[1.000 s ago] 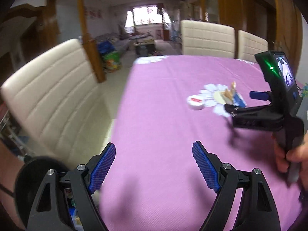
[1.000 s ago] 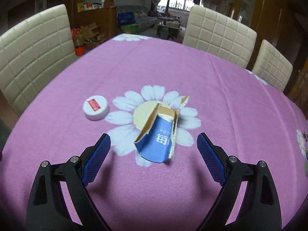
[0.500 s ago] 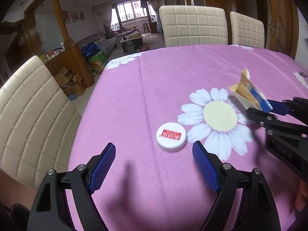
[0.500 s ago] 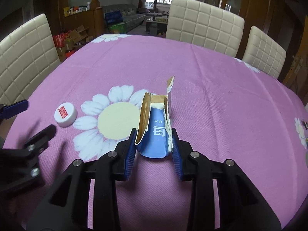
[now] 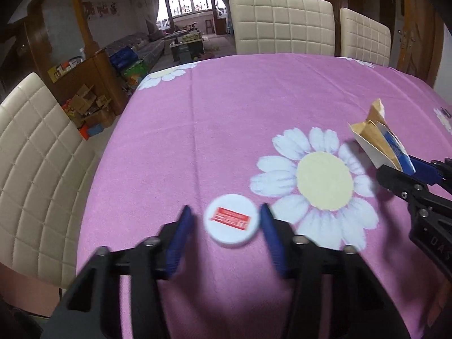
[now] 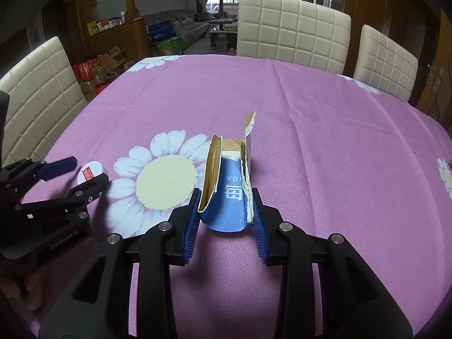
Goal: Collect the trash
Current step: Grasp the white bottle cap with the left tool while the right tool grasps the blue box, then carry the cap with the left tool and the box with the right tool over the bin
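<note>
While the right gripper (image 6: 225, 220) pinched the torn blue carton (image 6: 230, 197) between its blue pads, the left gripper (image 5: 226, 226) had its jaws drawn in around the white cap (image 5: 231, 219), which lay flat on the pink tablecloth (image 5: 226, 118). The left jaws had just been closing, and in the left wrist view they were blurred; the right-hand pad seemed to meet the cap's edge while a thin strip of cloth showed between the cap and the left-hand pad, so I could not tell whether the grip was firm. The cap carried a red label on top and sat just left of the large daisy print (image 5: 322, 186). The carton stood upright at the daisy's right edge, its brown inner flap peeled open and a ragged strip sticking up at the back; both right pads pressed on its lower sides. Seen from the right wrist, the left gripper reached in from the left edge with the cap between its fingertips. Cream quilted chairs (image 6: 293, 34) stood around the far and left sides of the table.
</note>
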`<state>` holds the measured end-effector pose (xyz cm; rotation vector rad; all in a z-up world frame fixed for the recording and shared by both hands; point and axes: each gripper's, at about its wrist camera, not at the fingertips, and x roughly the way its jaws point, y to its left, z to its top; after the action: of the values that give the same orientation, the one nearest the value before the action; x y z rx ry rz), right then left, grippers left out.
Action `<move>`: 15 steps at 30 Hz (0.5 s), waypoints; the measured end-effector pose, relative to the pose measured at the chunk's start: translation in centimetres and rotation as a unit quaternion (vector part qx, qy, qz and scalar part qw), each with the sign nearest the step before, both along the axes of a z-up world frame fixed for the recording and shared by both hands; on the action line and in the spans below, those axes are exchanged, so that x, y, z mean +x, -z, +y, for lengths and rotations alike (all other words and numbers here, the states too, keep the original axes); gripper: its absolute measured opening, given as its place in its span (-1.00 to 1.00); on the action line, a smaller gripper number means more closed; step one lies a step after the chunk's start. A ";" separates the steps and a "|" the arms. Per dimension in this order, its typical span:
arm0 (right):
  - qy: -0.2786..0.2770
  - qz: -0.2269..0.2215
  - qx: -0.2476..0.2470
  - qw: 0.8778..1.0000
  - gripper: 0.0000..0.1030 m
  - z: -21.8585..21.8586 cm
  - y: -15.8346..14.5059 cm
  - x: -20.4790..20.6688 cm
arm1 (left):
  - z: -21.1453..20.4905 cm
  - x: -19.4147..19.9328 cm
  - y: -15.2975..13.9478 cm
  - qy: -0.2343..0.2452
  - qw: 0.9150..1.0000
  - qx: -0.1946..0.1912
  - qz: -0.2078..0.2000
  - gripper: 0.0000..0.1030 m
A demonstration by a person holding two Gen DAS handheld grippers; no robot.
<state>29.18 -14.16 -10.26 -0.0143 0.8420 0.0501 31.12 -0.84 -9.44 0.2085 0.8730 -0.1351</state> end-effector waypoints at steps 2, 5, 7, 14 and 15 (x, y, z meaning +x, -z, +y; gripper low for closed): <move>-0.003 -0.005 0.003 1.000 -0.31 0.1 -0.2 -0.3 | -0.1 -0.4 -0.1 -0.001 1.000 0.007 -0.002 -0.24; -0.015 -0.010 0.002 1.000 -0.31 0.7 -0.4 -0.7 | -0.2 -1.5 -0.3 0.004 1.000 0.013 -0.013 -0.25; -0.029 -0.015 0.001 0.999 -0.31 1.3 -0.4 -1.1 | -0.1 -2.4 -0.8 0.004 1.000 0.021 -0.021 -0.25; -0.103 -0.054 0.004 0.993 -0.31 4.4 -1.9 -3.8 | 2.2 -6.6 -3.4 0.006 0.997 0.026 -0.066 -0.25; -0.116 -0.061 0.005 0.991 -0.31 4.9 -2.1 -4.4 | 2.7 -7.3 -3.6 0.004 0.997 0.028 -0.071 -0.25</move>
<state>24.79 -9.26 -8.13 -0.1050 0.7150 0.2687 23.83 1.89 -5.82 0.2702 0.7354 -0.1015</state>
